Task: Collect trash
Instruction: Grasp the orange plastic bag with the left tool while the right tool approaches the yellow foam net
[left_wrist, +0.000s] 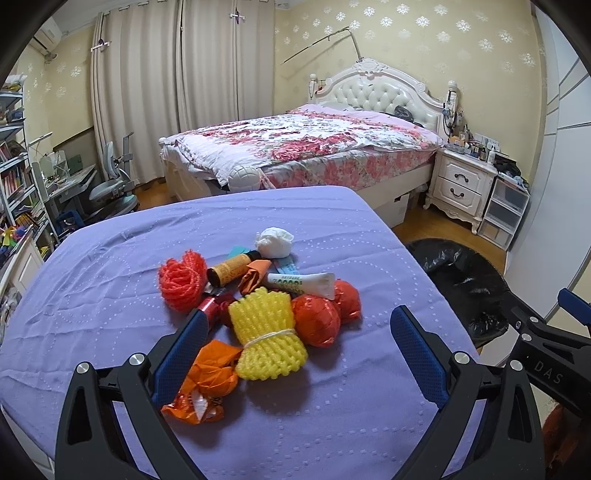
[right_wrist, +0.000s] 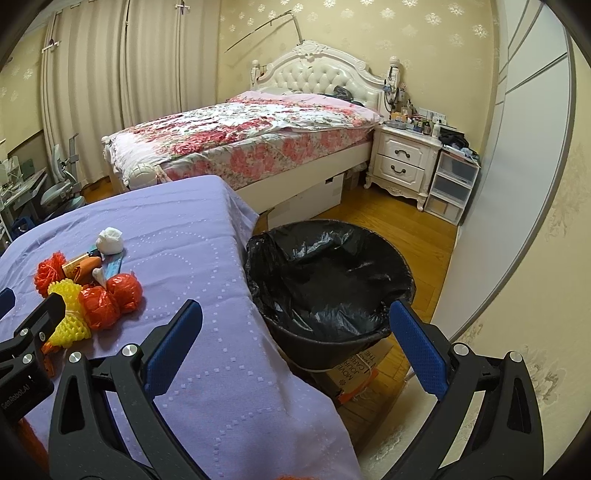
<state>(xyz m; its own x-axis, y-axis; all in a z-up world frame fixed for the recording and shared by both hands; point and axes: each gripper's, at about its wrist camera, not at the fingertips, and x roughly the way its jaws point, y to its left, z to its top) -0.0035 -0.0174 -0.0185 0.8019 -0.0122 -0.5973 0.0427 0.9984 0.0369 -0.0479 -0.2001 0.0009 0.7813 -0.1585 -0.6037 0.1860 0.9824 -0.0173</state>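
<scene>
A heap of litter sits mid-frame on the lilac dotted tablecloth (left_wrist: 110, 295): a yellow foam fruit net (left_wrist: 267, 334) tied with a band, crumpled orange wrappers (left_wrist: 207, 384), a white tissue wad (left_wrist: 274, 242). The left gripper (left_wrist: 299, 354) gapes around the net; the right gripper (right_wrist: 295, 354) hangs wide apart, empty. At right stands a black-lined bin (right_wrist: 328, 280); a floral bed (left_wrist: 295, 147) fills the background.

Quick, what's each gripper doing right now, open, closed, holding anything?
Left gripper: open, empty, over the yellow foam net.
Right gripper: open, empty, by the trash bin.
</scene>
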